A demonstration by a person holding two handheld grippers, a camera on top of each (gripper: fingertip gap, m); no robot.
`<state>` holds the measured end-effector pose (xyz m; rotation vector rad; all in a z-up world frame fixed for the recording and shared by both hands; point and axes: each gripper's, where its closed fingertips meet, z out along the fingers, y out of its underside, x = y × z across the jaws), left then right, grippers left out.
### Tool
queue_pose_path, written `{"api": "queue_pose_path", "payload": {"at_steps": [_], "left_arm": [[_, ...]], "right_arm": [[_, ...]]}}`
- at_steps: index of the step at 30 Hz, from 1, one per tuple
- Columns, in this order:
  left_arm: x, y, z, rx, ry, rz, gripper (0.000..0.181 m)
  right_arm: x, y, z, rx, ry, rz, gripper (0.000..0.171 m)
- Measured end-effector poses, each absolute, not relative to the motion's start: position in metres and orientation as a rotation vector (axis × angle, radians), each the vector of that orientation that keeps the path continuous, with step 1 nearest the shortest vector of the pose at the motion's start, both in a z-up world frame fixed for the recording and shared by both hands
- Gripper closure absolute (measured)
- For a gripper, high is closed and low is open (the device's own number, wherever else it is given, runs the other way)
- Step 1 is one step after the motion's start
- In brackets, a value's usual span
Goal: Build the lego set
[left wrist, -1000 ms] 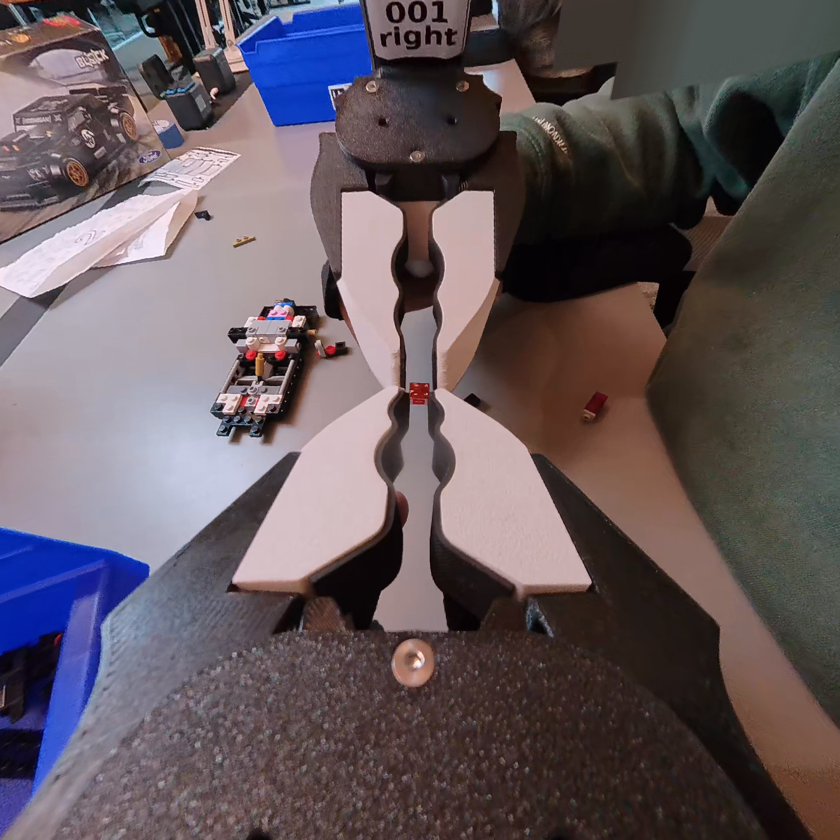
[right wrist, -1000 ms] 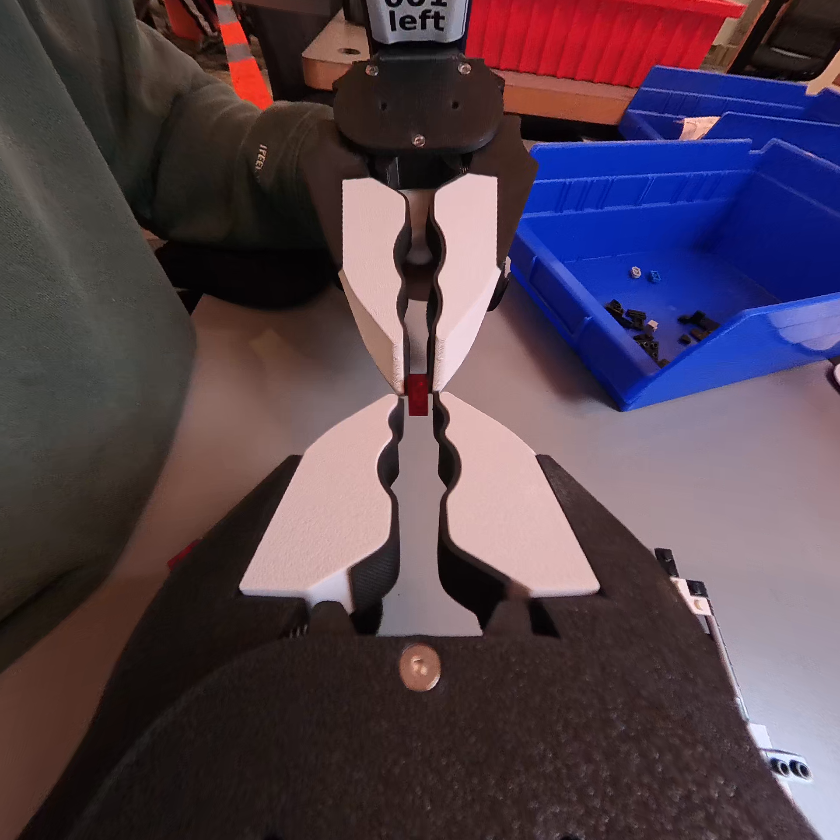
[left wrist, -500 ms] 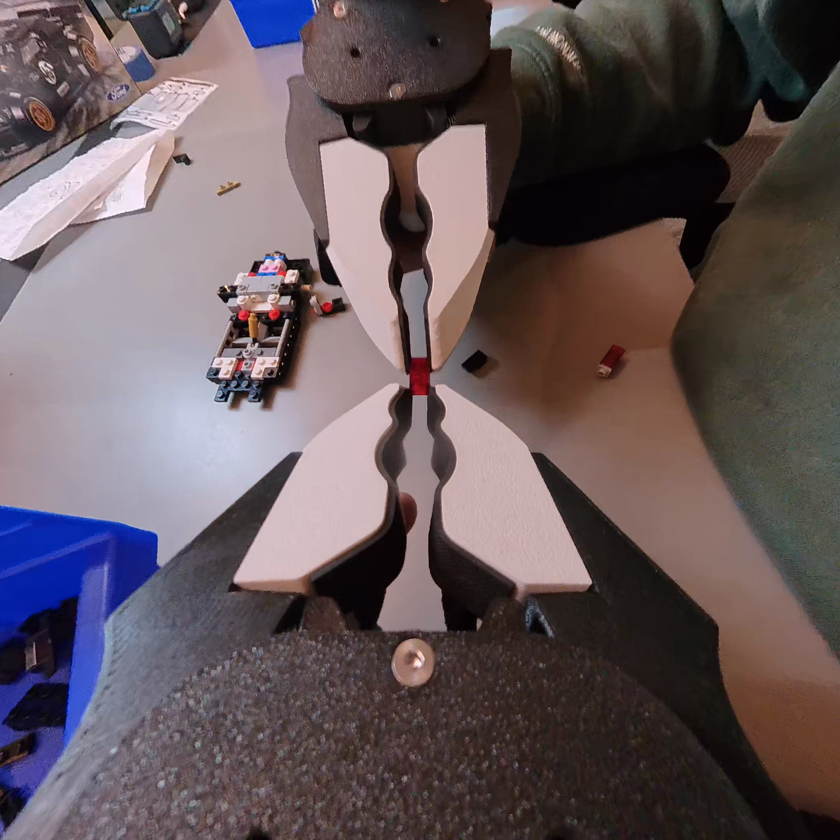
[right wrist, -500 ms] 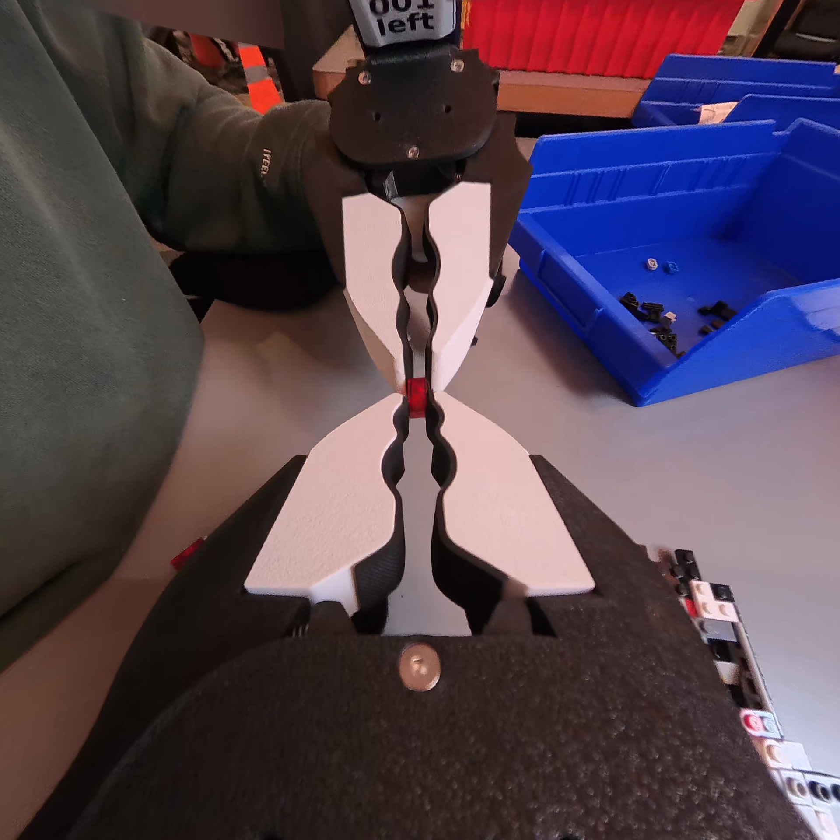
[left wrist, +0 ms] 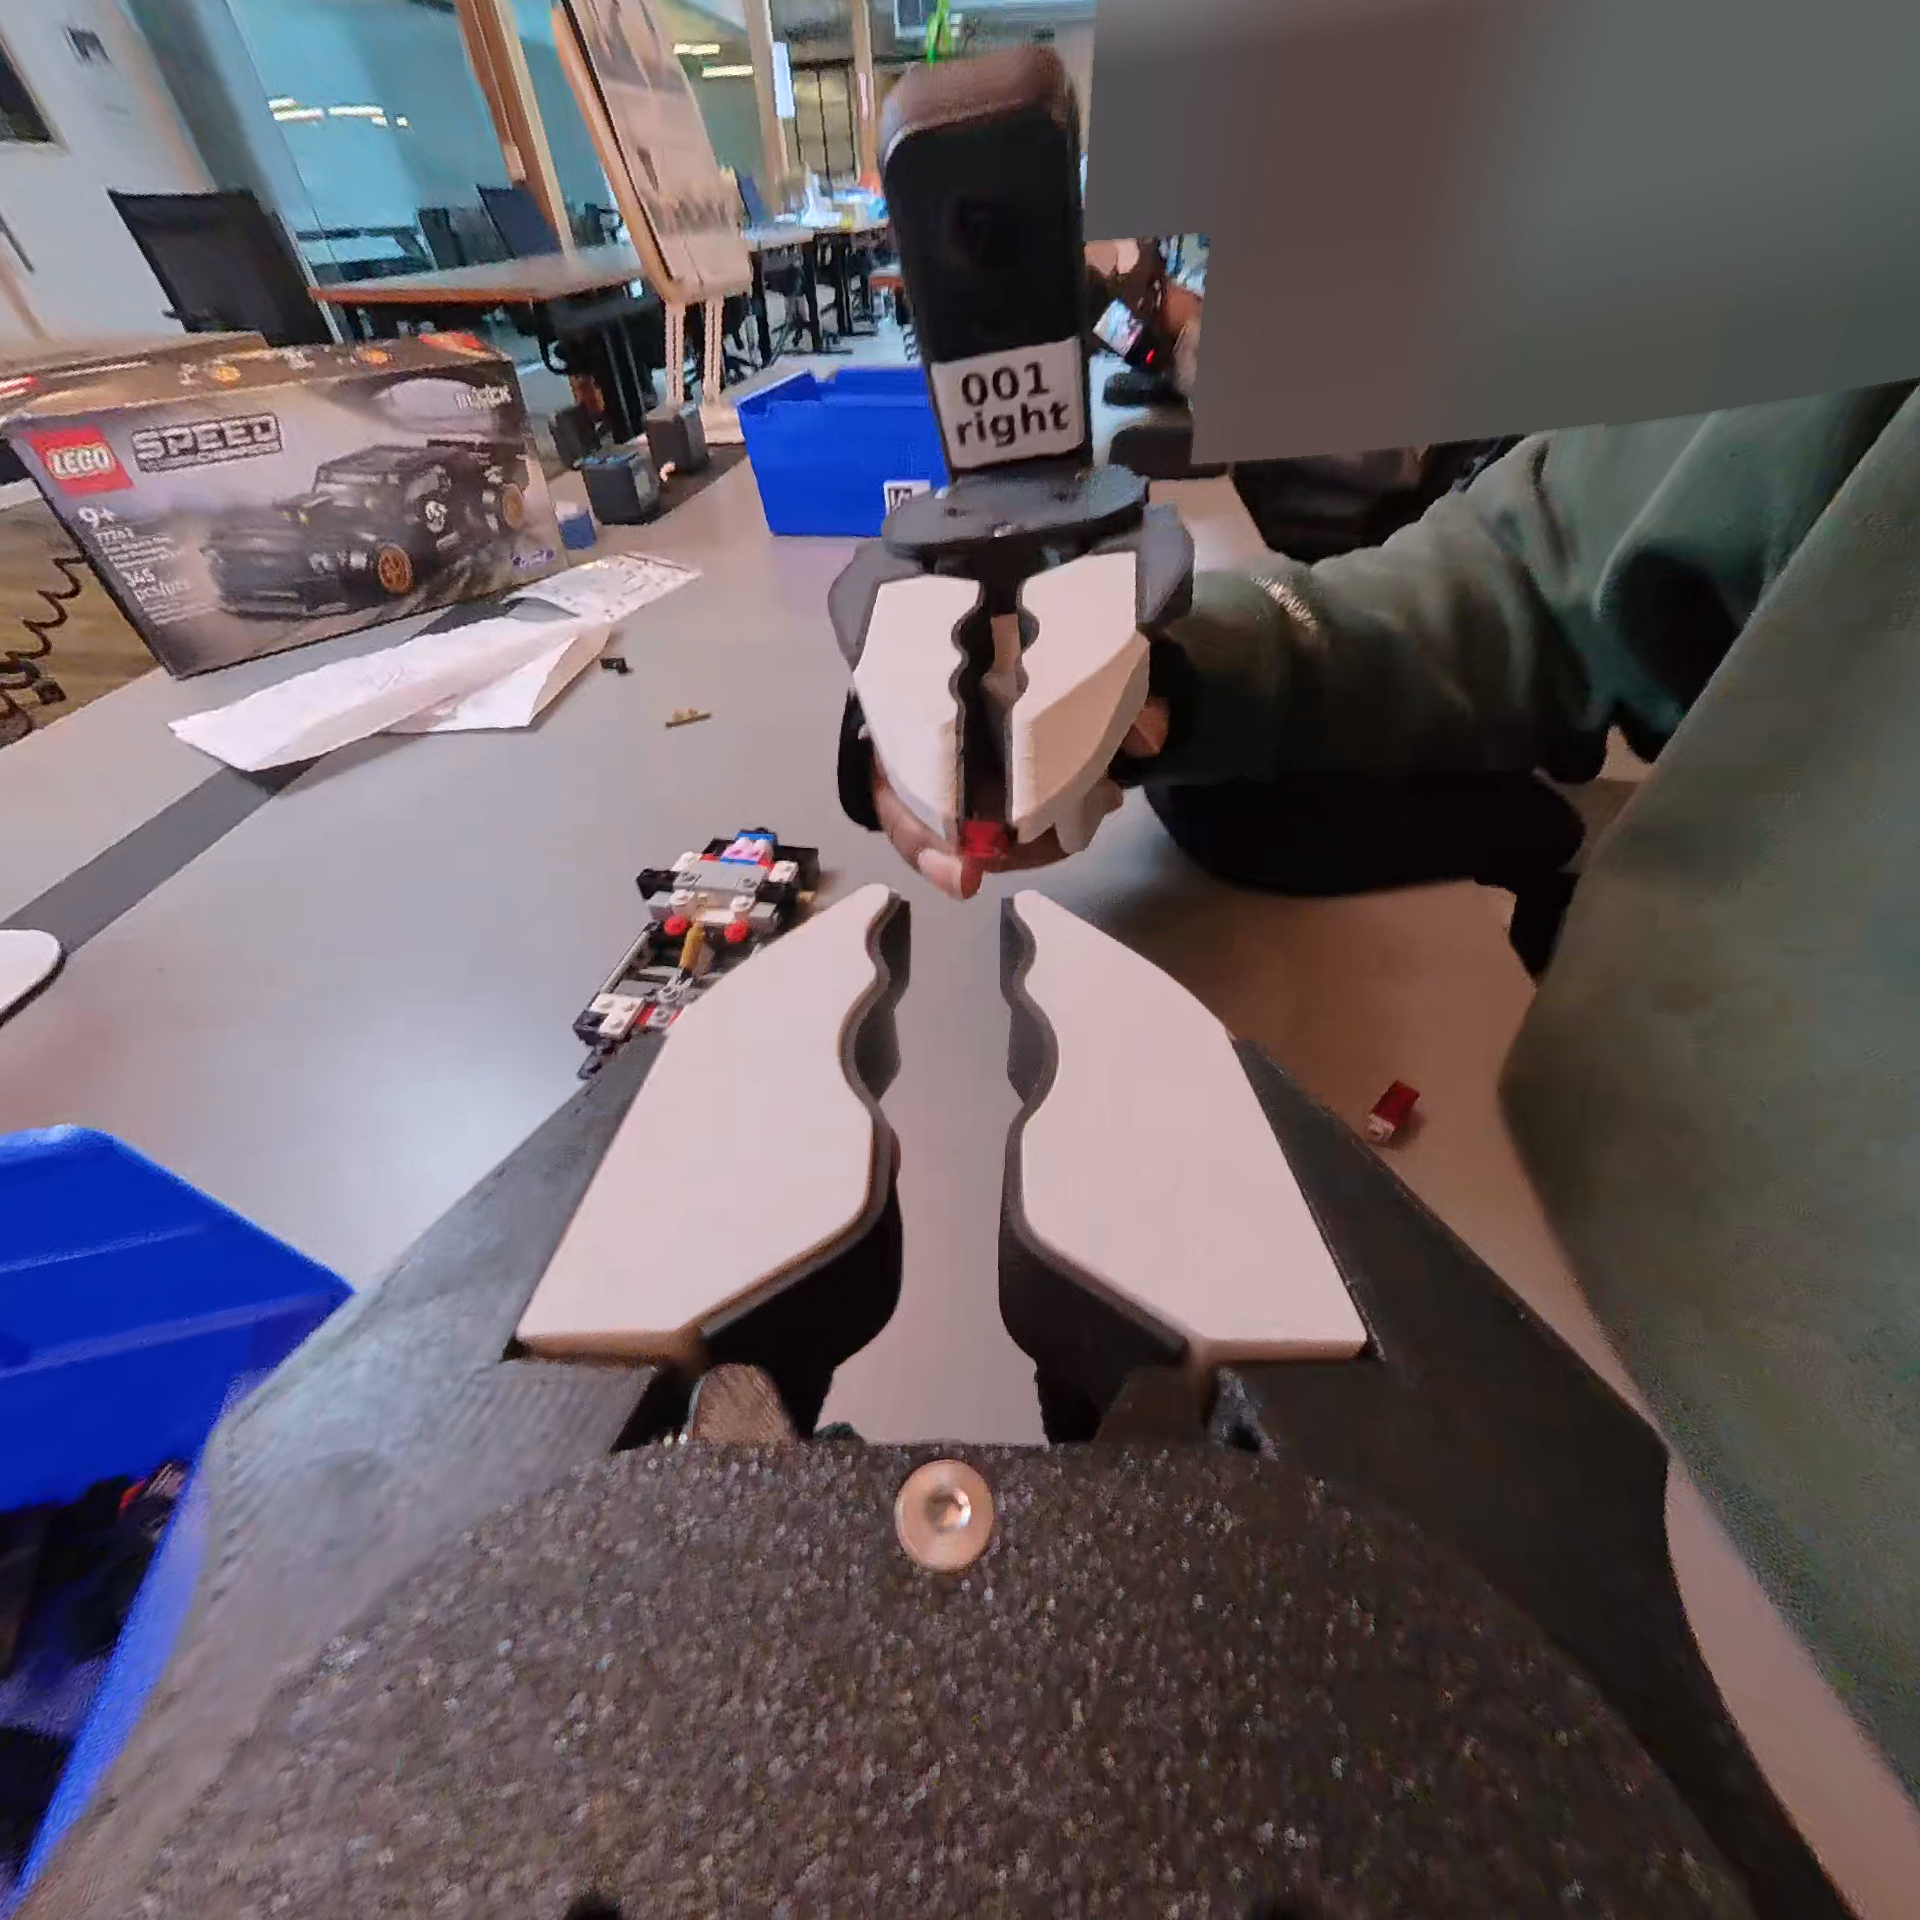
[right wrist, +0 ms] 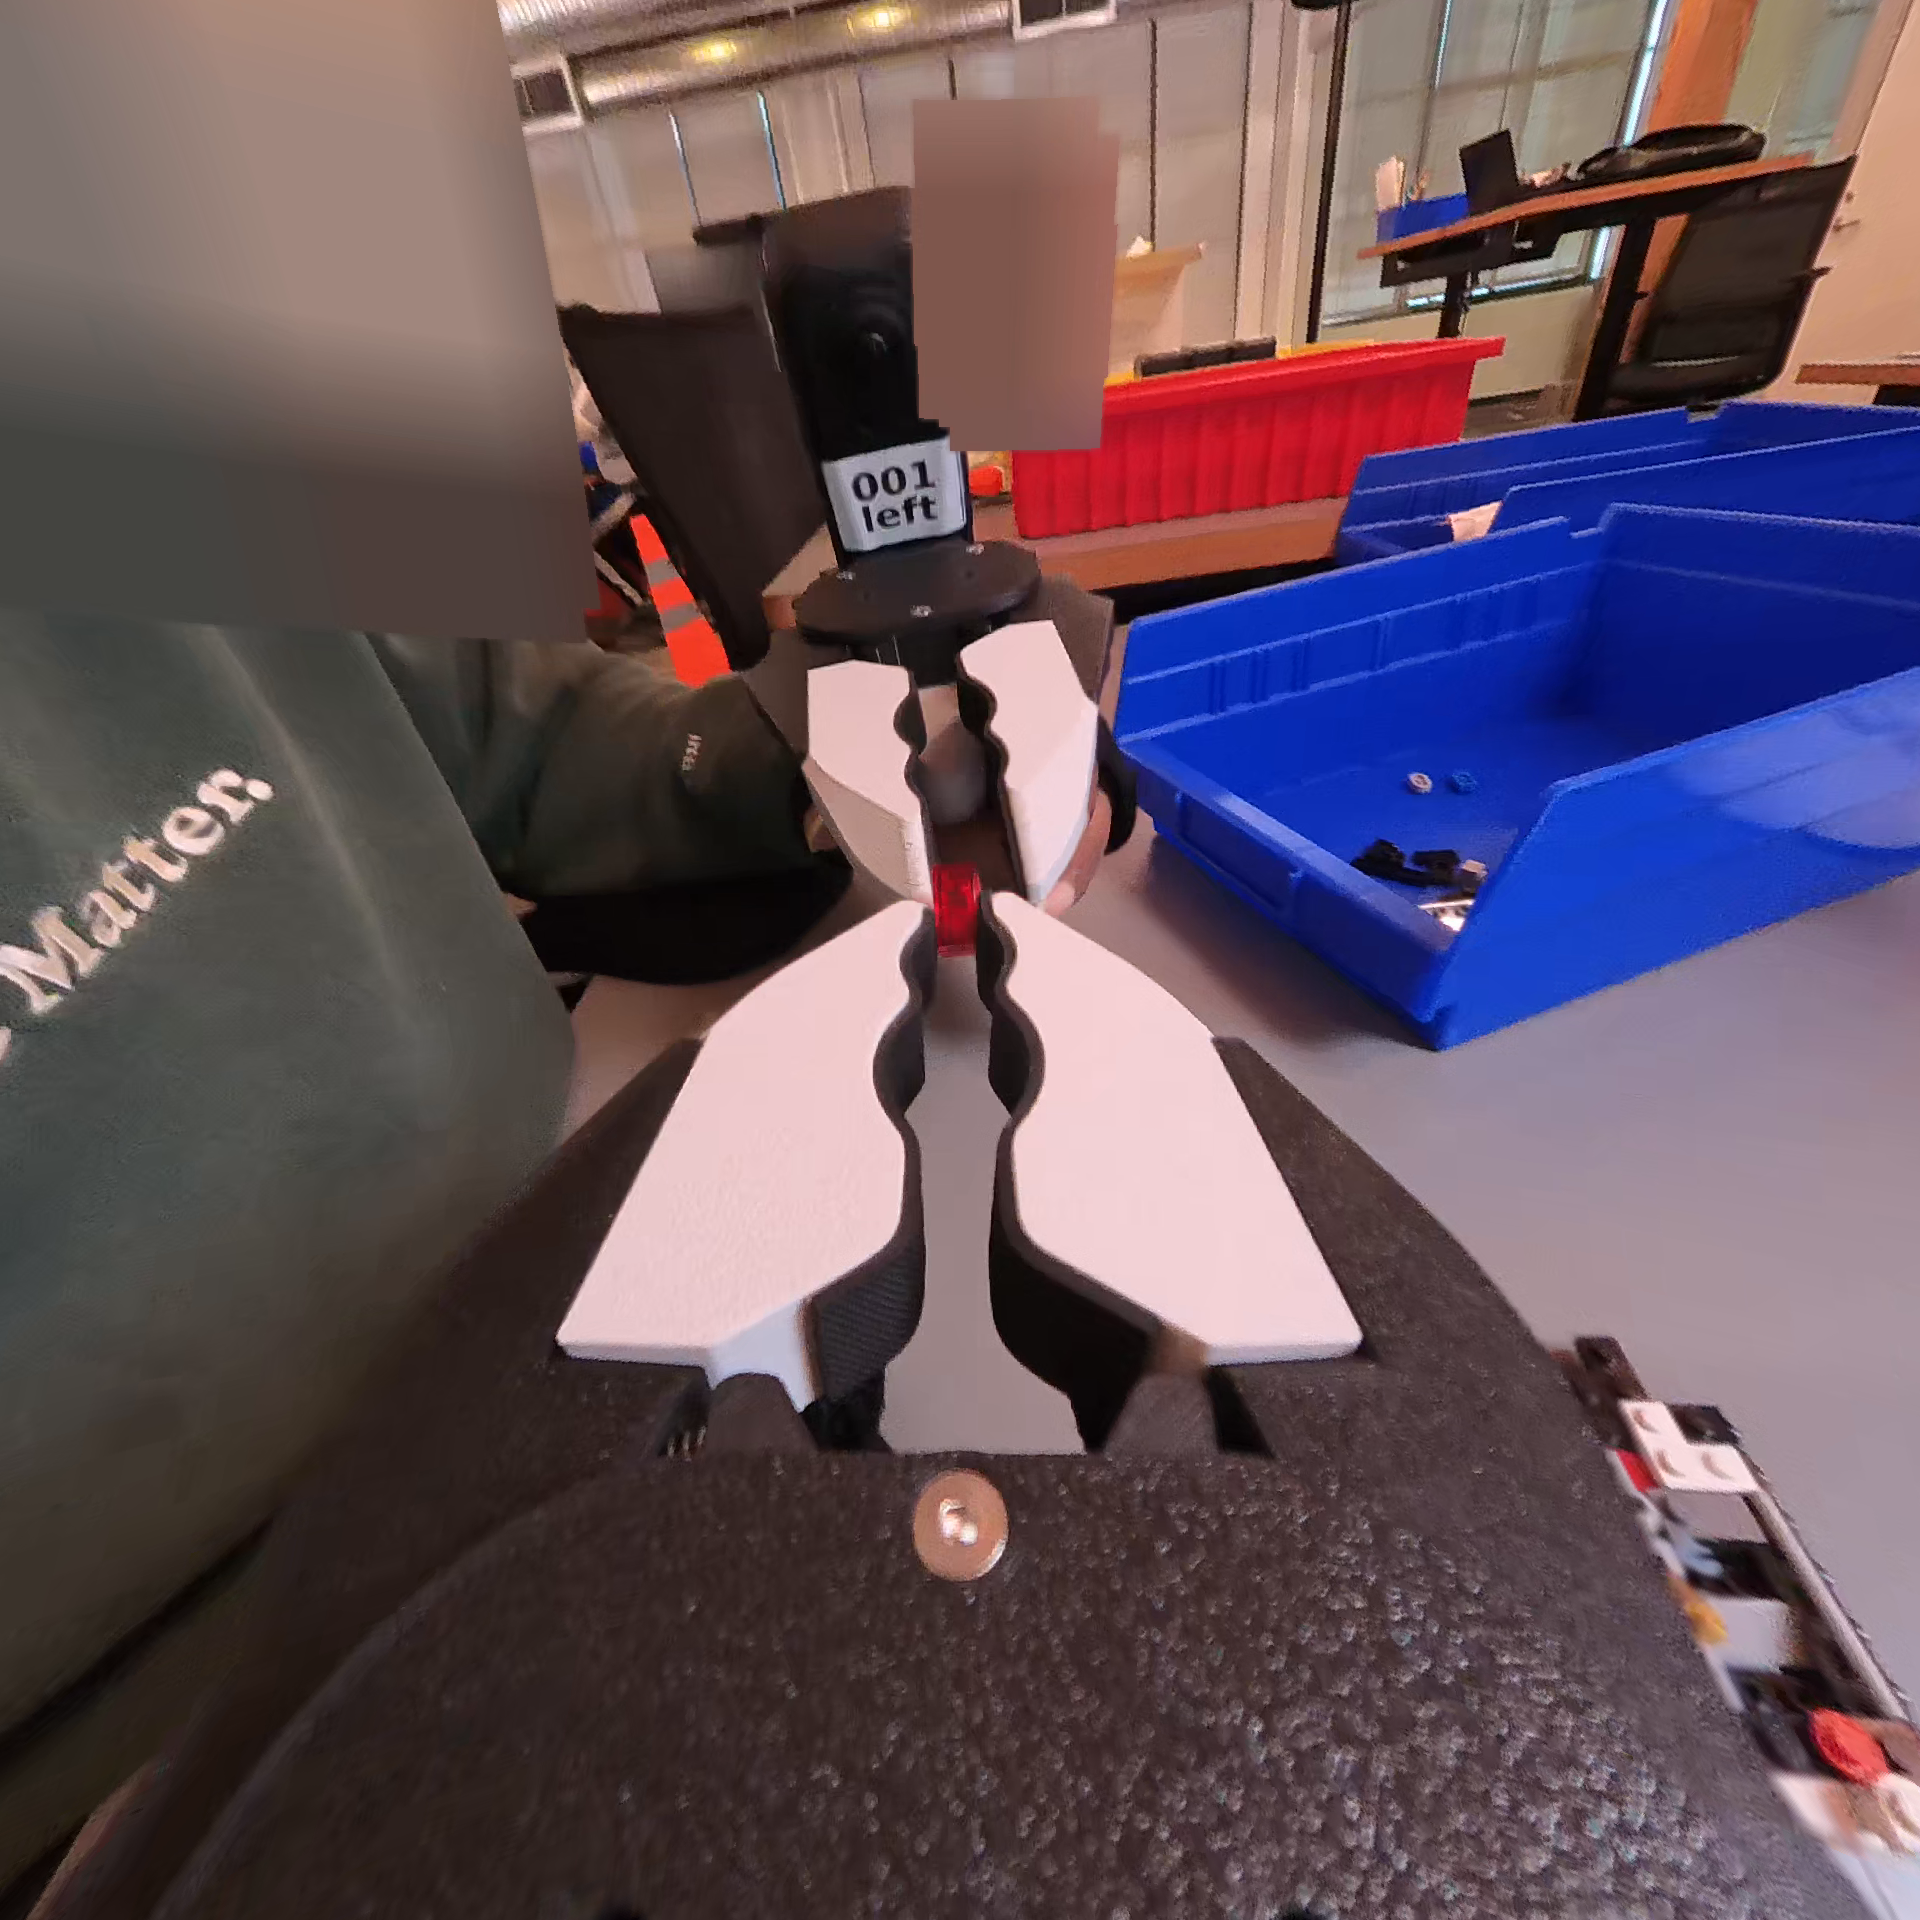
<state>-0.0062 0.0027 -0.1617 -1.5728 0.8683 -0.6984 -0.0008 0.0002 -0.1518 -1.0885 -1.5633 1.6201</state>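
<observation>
Right gripper [right wrist: 954,916]: nearly closed, pinching a small red brick [right wrist: 953,896] at the very tips; held up off the counter [left wrist: 312,987].
Left gripper [left wrist: 954,906]: parted to a clear gap, gripping nothing; pointed tip to tip at the right one.
Red brick: sticking out past the right tips toward the left tips, close to them; contact with the left fingers not seen in the left wrist view, hard to judge in the right one.
Hands: green sleeves [left wrist: 1455,644] behind each gripper.
Half-built toy car [left wrist: 707,945]: flat on the counter, just left of the left gripper, untouched.
Loose red piece [left wrist: 1392,1110]: on the counter to the right, near the person's body.
Blue bin [right wrist: 1558,831]: near the right gripper's far side, a few dark small parts inside.
Farther off: toy box [left wrist: 281,499] and folded paper sheets [left wrist: 416,686] at the counter's back.
</observation>
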Motion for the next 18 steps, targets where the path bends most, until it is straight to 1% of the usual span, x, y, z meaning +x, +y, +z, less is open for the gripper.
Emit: {"api": "queue_pose_path", "payload": {"at_steps": [5, 10, 14, 18], "left_arm": [[0.0, -0.003, -0.154, -1.527, 0.856, -0.764, 0.176], [0.001, -0.006, -0.152, -1.519, 0.857, -0.801, 0.174], [0.003, -0.01, -0.148, -1.495, 0.854, -0.849, 0.168], [0.004, -0.01, -0.149, -1.491, 0.857, -0.841, 0.174]], "right_arm": [[-0.002, -0.005, -0.15, -1.078, -1.557, 1.652, 0.164], [-0.002, -0.008, -0.149, -1.061, -1.558, 1.671, 0.164], [-0.001, -0.009, -0.149, -1.053, -1.558, 1.675, 0.164], [0.0, -0.012, -0.147, -1.034, -1.555, 1.698, 0.164]]}}
